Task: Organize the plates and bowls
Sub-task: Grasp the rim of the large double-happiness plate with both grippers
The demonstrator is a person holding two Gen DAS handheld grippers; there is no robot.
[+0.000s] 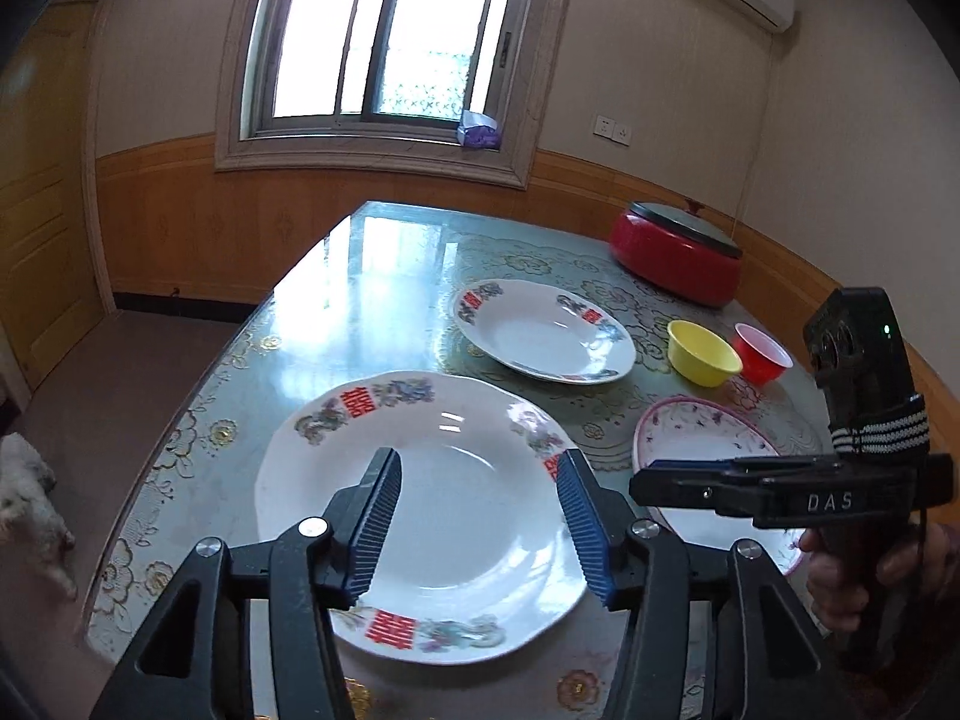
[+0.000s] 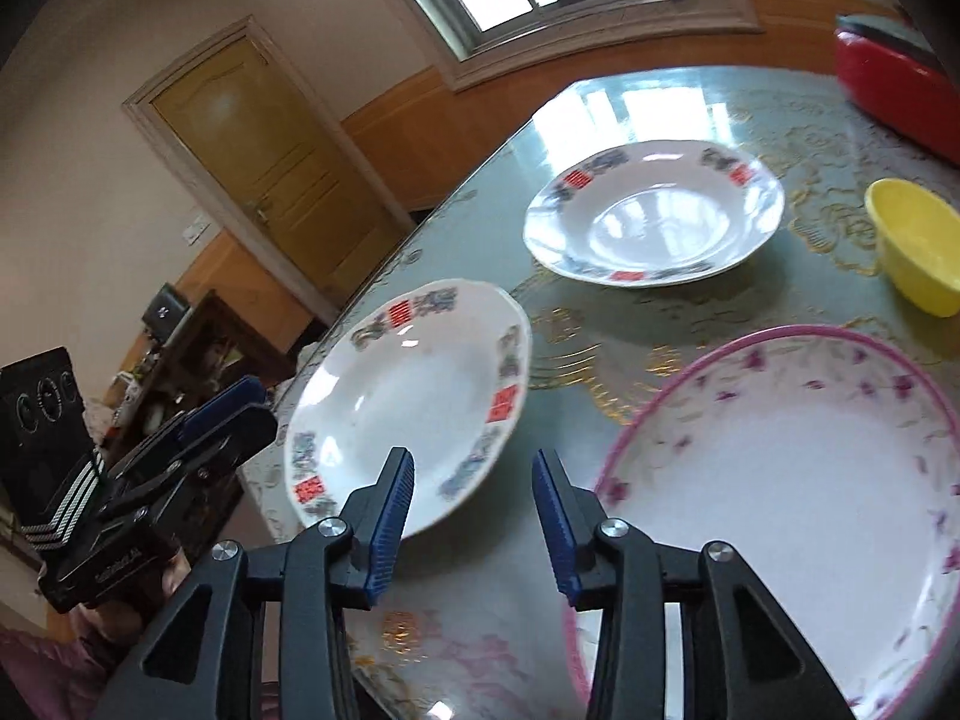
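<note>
A large white plate with red and grey rim marks (image 1: 456, 516) lies at the table's near edge; it also shows in the right wrist view (image 2: 408, 396). My left gripper (image 1: 479, 465) is open and hovers over it. A second patterned plate (image 1: 543, 330) (image 2: 654, 219) lies farther back. A pink-rimmed floral plate (image 1: 690, 426) (image 2: 792, 480) lies to the right. My right gripper (image 2: 473, 465) is open and empty, over the table between the near plate and the pink plate. A yellow bowl (image 1: 703, 353) (image 2: 915, 243) and a small red bowl (image 1: 762, 353) stand behind the pink plate.
A red lidded pot (image 1: 678, 252) (image 2: 888, 96) stands at the table's far right. The glass-topped table (image 1: 360, 300) has a floral cloth under the glass. A window and a wooden door lie beyond. A white dog (image 1: 30, 498) stands on the floor at left.
</note>
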